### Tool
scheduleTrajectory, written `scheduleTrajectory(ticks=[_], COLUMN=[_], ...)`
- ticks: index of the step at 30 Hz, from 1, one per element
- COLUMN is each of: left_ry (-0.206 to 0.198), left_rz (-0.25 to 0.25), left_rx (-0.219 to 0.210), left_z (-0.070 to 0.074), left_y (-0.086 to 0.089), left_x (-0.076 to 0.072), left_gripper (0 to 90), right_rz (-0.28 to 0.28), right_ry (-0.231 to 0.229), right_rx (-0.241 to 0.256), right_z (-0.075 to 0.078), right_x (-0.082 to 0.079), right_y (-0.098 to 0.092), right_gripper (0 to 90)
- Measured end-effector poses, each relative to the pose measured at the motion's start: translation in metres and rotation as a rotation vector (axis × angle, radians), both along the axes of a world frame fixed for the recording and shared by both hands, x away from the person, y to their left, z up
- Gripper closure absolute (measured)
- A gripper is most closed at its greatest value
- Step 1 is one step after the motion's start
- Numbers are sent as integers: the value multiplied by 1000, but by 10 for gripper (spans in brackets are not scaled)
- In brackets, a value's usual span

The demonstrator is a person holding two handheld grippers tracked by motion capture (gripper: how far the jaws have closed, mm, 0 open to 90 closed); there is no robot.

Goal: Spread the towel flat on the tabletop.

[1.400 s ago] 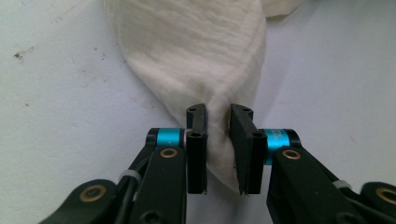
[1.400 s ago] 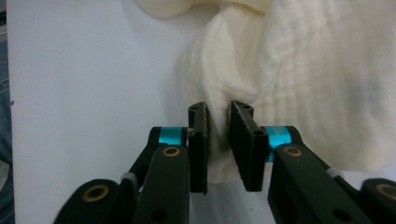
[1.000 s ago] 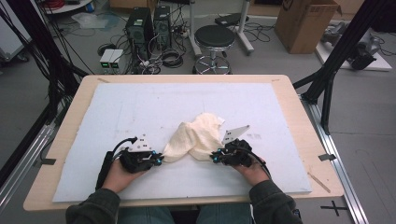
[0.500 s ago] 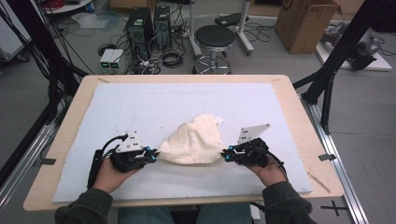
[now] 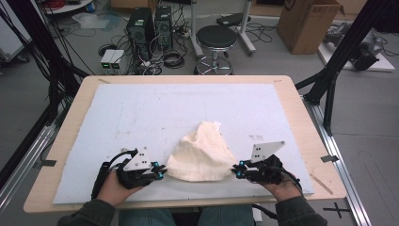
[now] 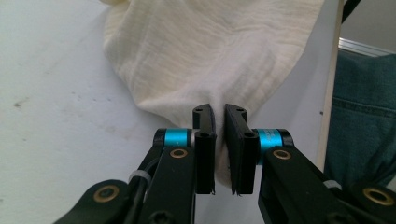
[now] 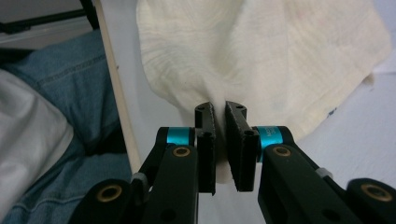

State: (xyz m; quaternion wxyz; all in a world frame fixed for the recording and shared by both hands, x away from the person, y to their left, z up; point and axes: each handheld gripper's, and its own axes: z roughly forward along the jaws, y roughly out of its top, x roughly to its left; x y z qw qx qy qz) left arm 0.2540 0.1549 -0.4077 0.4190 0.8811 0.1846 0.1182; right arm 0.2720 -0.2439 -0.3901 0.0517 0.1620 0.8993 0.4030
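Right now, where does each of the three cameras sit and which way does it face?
High view: fixed above the person's side, looking forward and down at the white foam-topped wooden table; forearms, left gripper and right gripper show.
Left gripper view: rides the left gripper, looking along its black jaws at the cream crinkled cloth.
Right gripper view: rides the right gripper, same cloth; jeans alongside.
Shared: every view shows the cloth.

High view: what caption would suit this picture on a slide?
Two hand-held tongs, left and right, pinch the near corners of a cream cloth on a white-covered table.
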Motion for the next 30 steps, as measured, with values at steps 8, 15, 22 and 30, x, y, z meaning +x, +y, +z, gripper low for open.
scheduleTrajectory(ticks=[8, 15, 22, 30], left_ry=[40, 38, 18, 29], left_rz=[-17, -4, 41, 51], left_rx=[10, -42, -93, -75], left_z=[-18, -11, 1, -5], left_y=[-3, 6, 21, 14], left_x=[0, -4, -7, 2], left_gripper=[783, 543, 486, 572], right_rz=[12, 17, 13, 37], right_ry=[56, 75, 57, 47], right_rx=[-35, -12, 38, 24], right_z=[-26, -28, -16, -10], right_x=[-1, -2, -1, 6], right_y=[-1, -2, -7, 1], right_gripper=[811, 650, 568, 567])
